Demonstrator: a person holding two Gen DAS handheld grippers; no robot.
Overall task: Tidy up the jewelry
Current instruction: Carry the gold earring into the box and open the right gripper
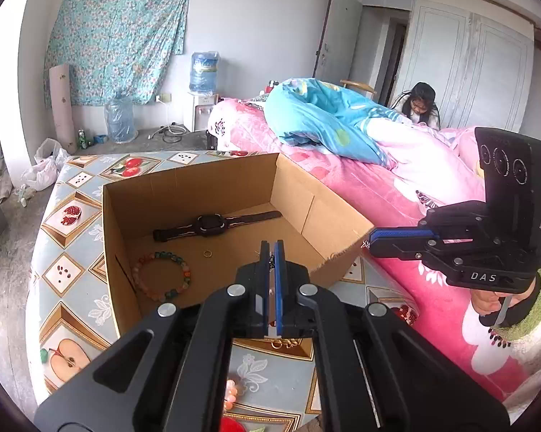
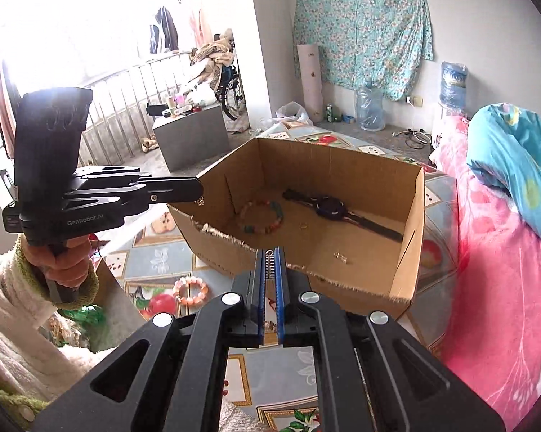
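An open cardboard box (image 1: 184, 194) (image 2: 411, 223) stands on the patterned table. Inside lie a black watch (image 1: 213, 225) (image 2: 330, 207), a multicolour bead bracelet (image 1: 162, 275) (image 2: 263, 216), a small gold ring (image 1: 207, 253) (image 2: 303, 225) and a small metal piece (image 2: 340, 257). My left gripper (image 1: 272, 248) (image 2: 198, 198) is shut on a thin dark chain piece over the box's near wall. My right gripper (image 2: 269, 252) (image 1: 367, 244) is shut on a small silver clasp-like piece at the box's torn edge. A pink bead bracelet (image 2: 191, 289) (image 1: 231, 394) and a gold item (image 1: 285, 342) lie on the table outside the box.
The table wears a fruit-patterned cloth (image 1: 72, 270). A bed with pink sheets (image 1: 396, 194) and a blue quilt (image 1: 317, 115) lies to the right, with a person (image 1: 420, 102) behind it. Water jugs (image 1: 121, 117) stand by the far wall. A grey block (image 2: 191, 136) stands on the floor.
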